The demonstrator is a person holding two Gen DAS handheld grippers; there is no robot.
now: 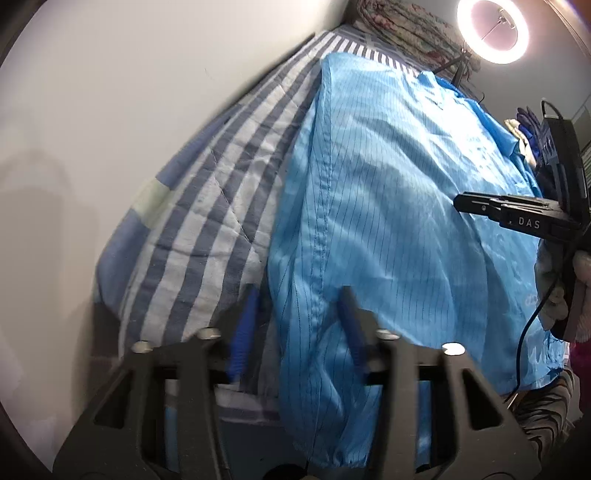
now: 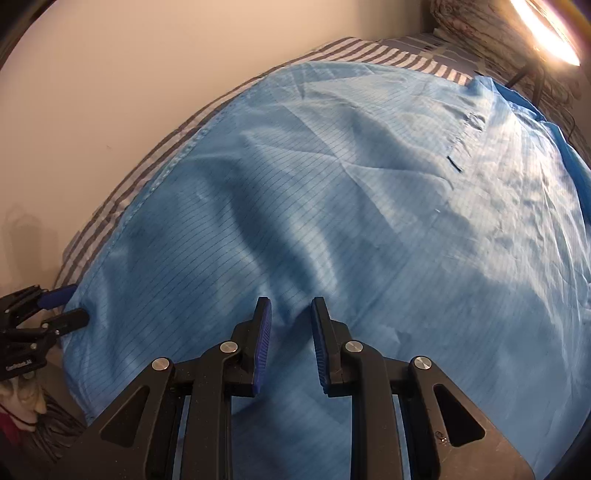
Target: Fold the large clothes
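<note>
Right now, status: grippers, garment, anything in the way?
Left gripper open, straddling the blue garment's side edge. Right gripper open over its near end, nothing pinched. Garment spread flat on striped bedding. Nothing in the way.

I see a striped bedspread (image 1: pixel 207 206) against a plain wall (image 1: pixel 129 92), a lit ring light (image 1: pixel 492 31) and a floral folded quilt (image 1: pixel 410 29) at the far end.

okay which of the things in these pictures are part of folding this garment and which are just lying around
Part of the job:
- blue garment
- left hand-held gripper
- right hand-held gripper
- striped bedding it lies on

Just lying about:
- ring light
- patterned quilt at the far end
- dark blue gloves
</note>
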